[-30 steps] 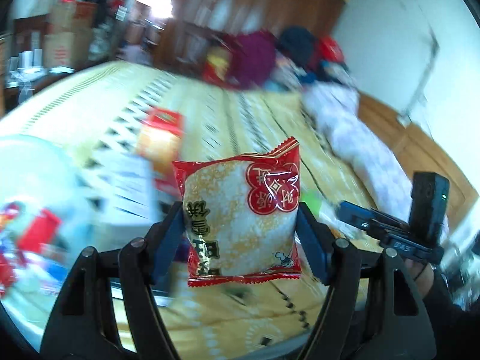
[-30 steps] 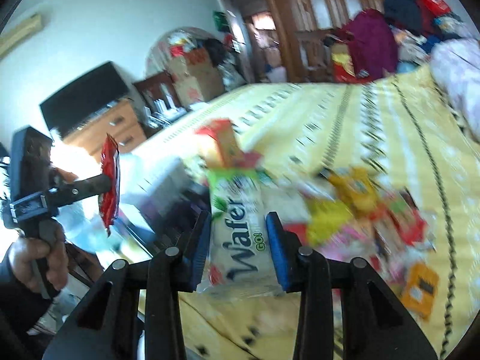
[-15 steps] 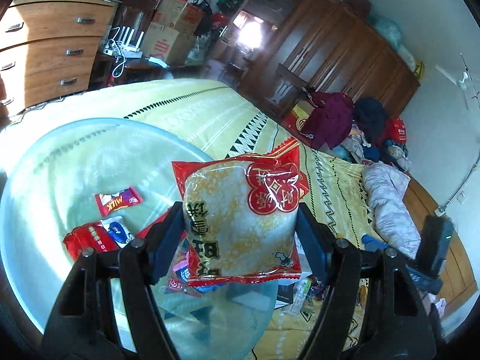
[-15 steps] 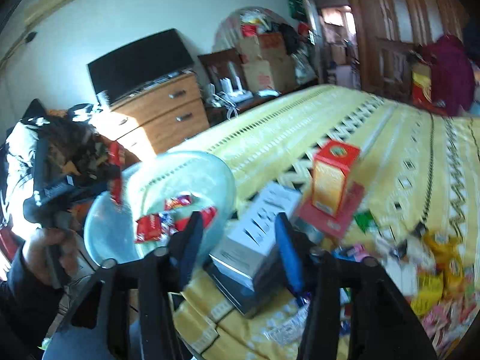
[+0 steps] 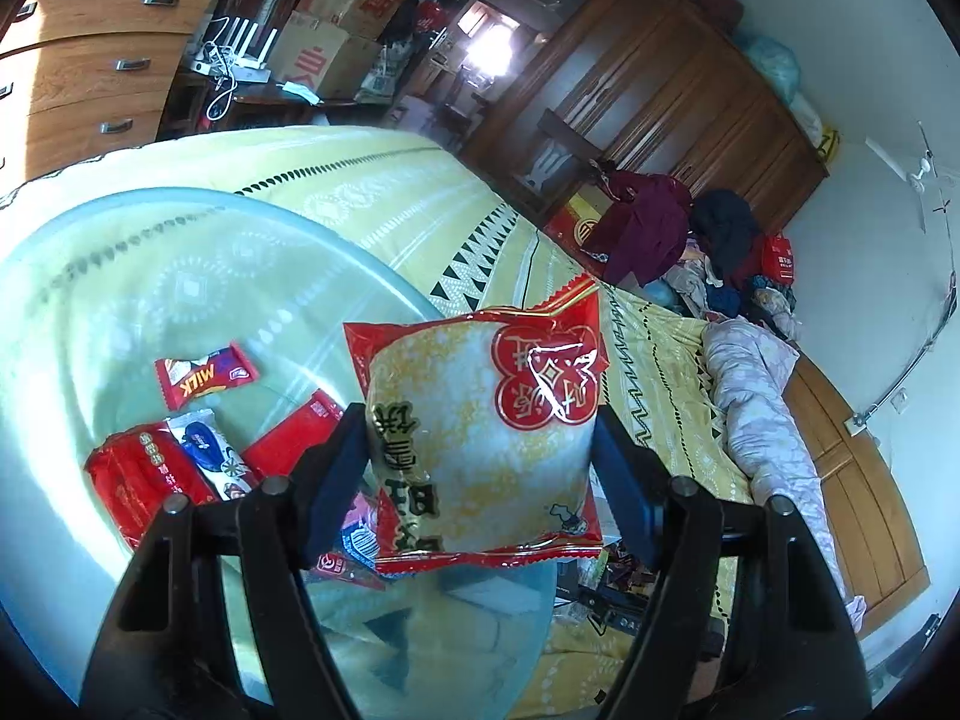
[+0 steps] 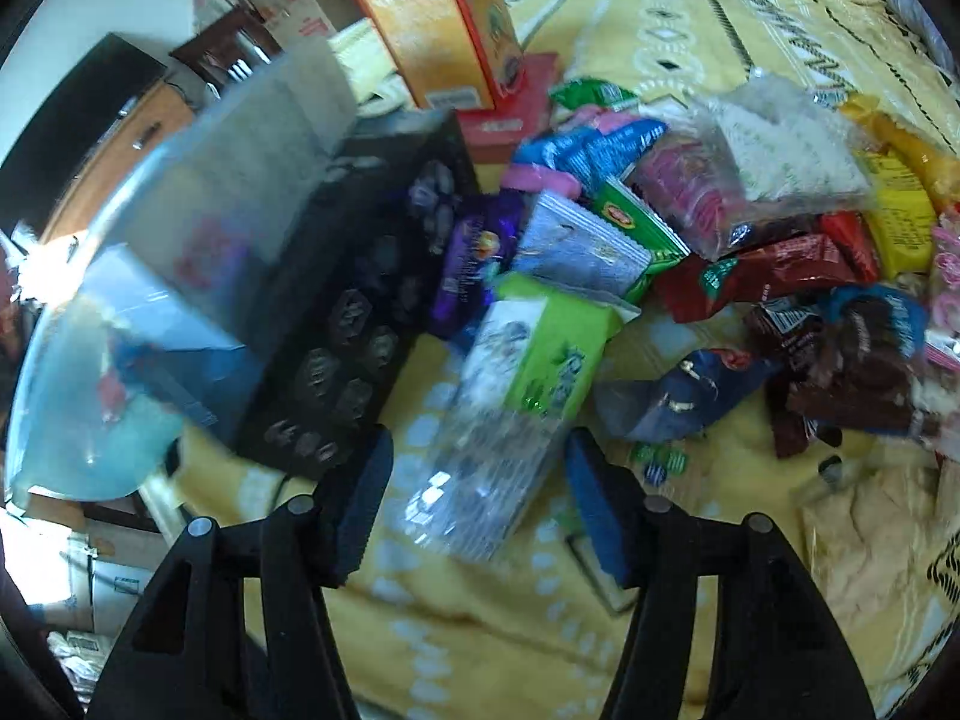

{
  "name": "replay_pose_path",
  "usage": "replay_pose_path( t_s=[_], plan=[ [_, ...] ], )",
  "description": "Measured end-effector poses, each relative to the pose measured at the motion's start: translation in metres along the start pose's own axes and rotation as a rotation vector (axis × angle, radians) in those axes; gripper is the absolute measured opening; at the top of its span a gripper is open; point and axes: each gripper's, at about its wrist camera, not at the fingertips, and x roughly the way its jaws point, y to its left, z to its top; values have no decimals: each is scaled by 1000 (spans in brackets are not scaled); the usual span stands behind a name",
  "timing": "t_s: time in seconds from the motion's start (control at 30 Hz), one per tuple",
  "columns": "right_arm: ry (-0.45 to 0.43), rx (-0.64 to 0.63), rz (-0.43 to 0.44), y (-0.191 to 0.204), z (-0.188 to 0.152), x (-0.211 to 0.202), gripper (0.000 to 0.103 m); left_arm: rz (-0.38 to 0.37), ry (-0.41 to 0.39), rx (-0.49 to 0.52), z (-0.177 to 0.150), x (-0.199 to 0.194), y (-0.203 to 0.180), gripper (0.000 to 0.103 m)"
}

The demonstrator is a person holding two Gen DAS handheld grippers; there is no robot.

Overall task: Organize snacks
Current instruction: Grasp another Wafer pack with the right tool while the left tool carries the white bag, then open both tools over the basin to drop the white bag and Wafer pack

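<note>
My left gripper (image 5: 480,480) pinches red-and-white snack packet (image 5: 480,438), upright, above glass bowl (image 5: 90,252) containing wrappers. My right gripper (image 6: 480,504) spread wide, empty, over green wafer pack (image 6: 528,384) lying on yellow bedspread (image 6: 480,630) near snack pile (image 6: 750,228).

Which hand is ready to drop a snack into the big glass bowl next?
The left. Its gripper already holds the red and white snack packet over the glass bowl. The right gripper is open and empty, down by the snack pile.
</note>
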Motion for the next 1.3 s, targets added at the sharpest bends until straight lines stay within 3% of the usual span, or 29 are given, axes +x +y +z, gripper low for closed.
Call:
replay_pose_path(
  t_s=[0.13,0.37,0.47,0.57,0.73,0.9,1.3],
  plan=[
    [-11,-18,7,-7,2,-4,43,-4,8,5,0,-1,1,74],
    [-234,-67,26,1,18,-96,42,16,14,15,2,1,0,74],
    [-355,-122,77,25,44,-139,42,71,16,50,2,1,-3,74],
    [-416,-218,152,70,65,-168,42,147,13,92,3,1,-3,74],
    [-363,-399,291,161,88,-159,42,239,13,155,3,-1,-4,74],
    [-270,-496,346,218,82,-122,41,276,19,169,2,-6,2,74],
    [-189,-510,347,240,71,-82,40,288,27,151,3,-6,9,74]
  ],
)
